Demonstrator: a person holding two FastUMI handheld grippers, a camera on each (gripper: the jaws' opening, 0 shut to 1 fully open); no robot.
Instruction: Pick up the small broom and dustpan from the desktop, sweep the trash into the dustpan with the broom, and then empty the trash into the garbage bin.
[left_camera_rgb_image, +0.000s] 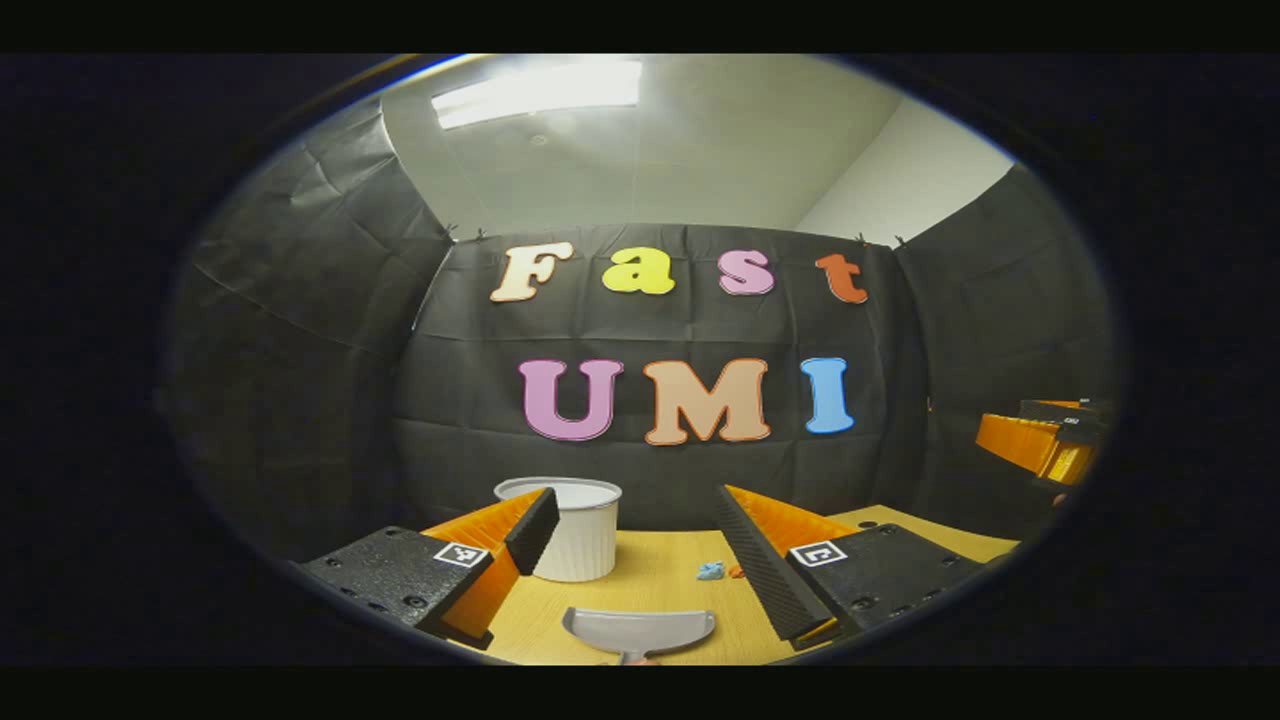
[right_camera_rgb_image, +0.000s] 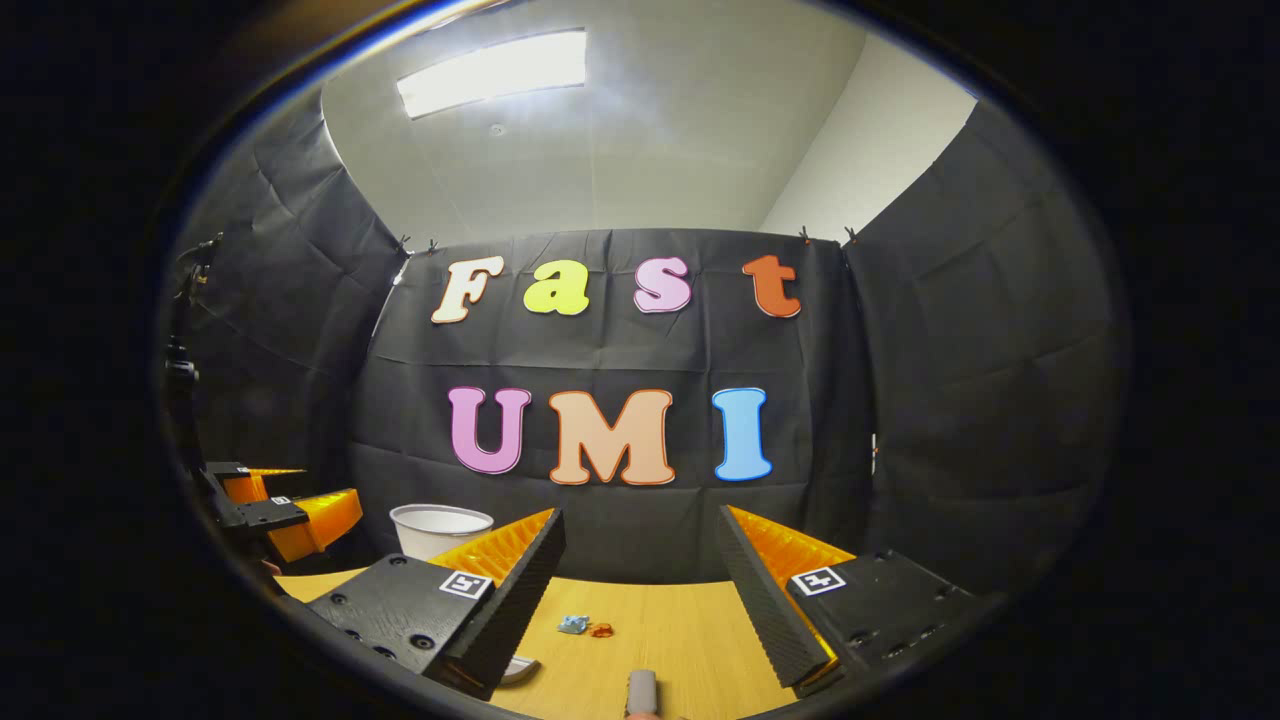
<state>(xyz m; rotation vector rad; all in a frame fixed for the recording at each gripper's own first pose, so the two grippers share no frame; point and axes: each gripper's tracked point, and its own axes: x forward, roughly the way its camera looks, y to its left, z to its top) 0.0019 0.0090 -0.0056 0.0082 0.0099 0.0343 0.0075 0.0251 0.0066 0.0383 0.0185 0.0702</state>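
In the left gripper view a grey dustpan (left_camera_rgb_image: 640, 630) lies on the wooden desktop (left_camera_rgb_image: 660, 590), just below and between the fingers of my left gripper (left_camera_rgb_image: 633, 520), which is open and holds nothing. Small blue and orange trash scraps (left_camera_rgb_image: 718, 571) lie beyond the pan. In the right gripper view my right gripper (right_camera_rgb_image: 640, 545) is open above the desktop (right_camera_rgb_image: 680, 640). A grey handle end (right_camera_rgb_image: 641, 690), likely the broom's, pokes in at the bottom between its fingers. The trash scraps (right_camera_rgb_image: 586, 627) sit ahead, and a corner of the dustpan (right_camera_rgb_image: 522, 668) peeks out beside the left finger.
A white ribbed garbage bin (left_camera_rgb_image: 578, 530) stands at the back left of the desk, partly behind the left finger; it is also in the right gripper view (right_camera_rgb_image: 440, 528). The other gripper shows at the far right (left_camera_rgb_image: 1045, 440) and far left (right_camera_rgb_image: 280, 510).
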